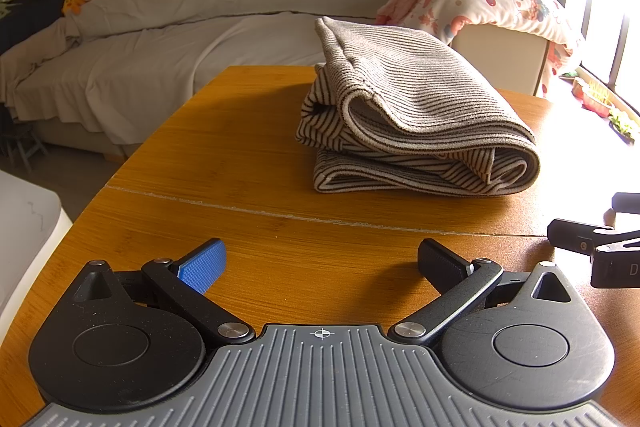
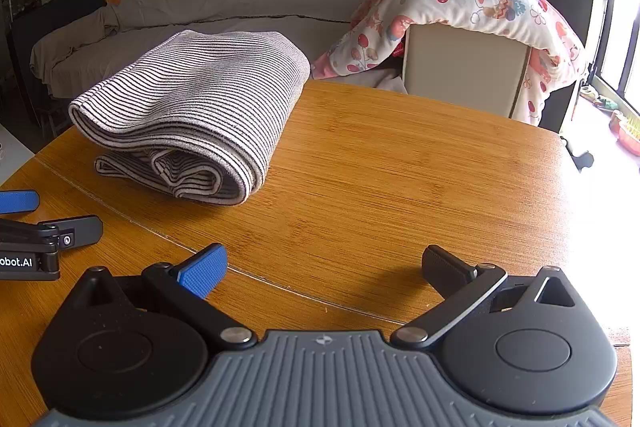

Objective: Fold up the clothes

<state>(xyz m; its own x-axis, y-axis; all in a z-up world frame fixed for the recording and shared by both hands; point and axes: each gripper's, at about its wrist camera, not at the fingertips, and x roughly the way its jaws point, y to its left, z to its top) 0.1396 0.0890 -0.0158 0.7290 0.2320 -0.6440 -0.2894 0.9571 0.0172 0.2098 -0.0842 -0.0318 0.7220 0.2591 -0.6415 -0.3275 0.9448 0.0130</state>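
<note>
A striped grey-and-dark garment lies folded in a thick bundle on the wooden table. It also shows in the right wrist view, at the table's left far part. My left gripper is open and empty, low over the table, well short of the garment. My right gripper is open and empty, near the table's front, to the right of the garment. The right gripper's body shows at the right edge of the left wrist view. The left gripper's body shows at the left edge of the right wrist view.
A seam runs across the table between the grippers and the garment. A grey covered sofa with yellow cushions stands behind the table. A floral quilt drapes over a box at the back right. Bright windows are at the right.
</note>
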